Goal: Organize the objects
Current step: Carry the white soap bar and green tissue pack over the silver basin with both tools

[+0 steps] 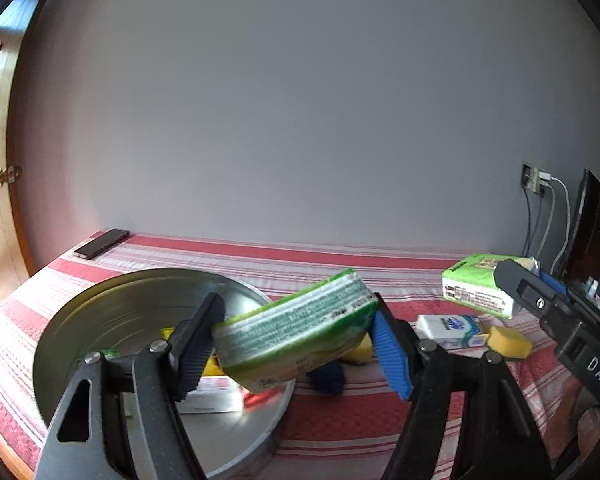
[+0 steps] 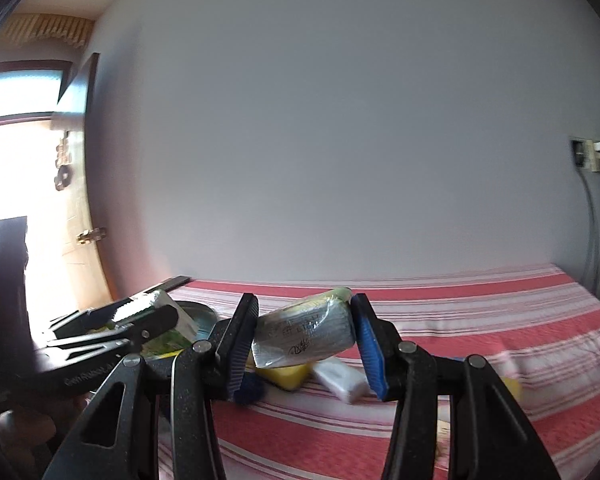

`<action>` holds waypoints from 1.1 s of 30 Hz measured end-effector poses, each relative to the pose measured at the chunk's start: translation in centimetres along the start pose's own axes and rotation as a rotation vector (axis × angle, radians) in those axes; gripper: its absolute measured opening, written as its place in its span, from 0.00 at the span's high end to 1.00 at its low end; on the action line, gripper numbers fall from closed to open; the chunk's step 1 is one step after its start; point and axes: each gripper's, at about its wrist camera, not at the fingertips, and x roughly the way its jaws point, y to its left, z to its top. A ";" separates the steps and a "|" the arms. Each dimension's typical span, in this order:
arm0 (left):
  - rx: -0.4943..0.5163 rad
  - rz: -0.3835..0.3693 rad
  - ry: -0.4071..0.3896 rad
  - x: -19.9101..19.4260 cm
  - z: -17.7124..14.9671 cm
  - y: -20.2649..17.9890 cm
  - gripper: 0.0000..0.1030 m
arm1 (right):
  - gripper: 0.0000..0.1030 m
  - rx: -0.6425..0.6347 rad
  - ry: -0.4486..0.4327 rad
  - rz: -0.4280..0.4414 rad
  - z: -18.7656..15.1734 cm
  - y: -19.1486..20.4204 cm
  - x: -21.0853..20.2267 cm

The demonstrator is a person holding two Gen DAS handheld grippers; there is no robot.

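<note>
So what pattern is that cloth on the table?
Red and white stripes, clearest in the right wrist view.

- Round metal tin (image 1: pixel 112 312) sits on the counter (image 1: pixel 340 424), left side in the left wrist view; a box (image 1: pixel 216 396) lies inside it.
- Phone (image 1: pixel 102 243) lies behind the tin, by the wall.
- Tissue pack (image 1: pixel 296 332) hangs between the left gripper (image 1: pixel 296 344) jaws, above the tin's right rim.
- Small carton (image 1: pixel 452 326) and sponge (image 1: pixel 508 343) lie right of the tin.
- Right gripper (image 2: pixel 304 340) holds a wrapped packet (image 2: pixel 308 336) above the counter.

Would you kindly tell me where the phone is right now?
In the left wrist view, the phone lies at the far left corner of the striped cloth, beside the wall, behind the metal bowl.
</note>
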 end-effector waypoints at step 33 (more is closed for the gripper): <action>-0.129 0.221 0.068 1.5 -0.9 12.0 0.30 | 0.51 -0.122 0.194 0.237 1.1 11.6 12.6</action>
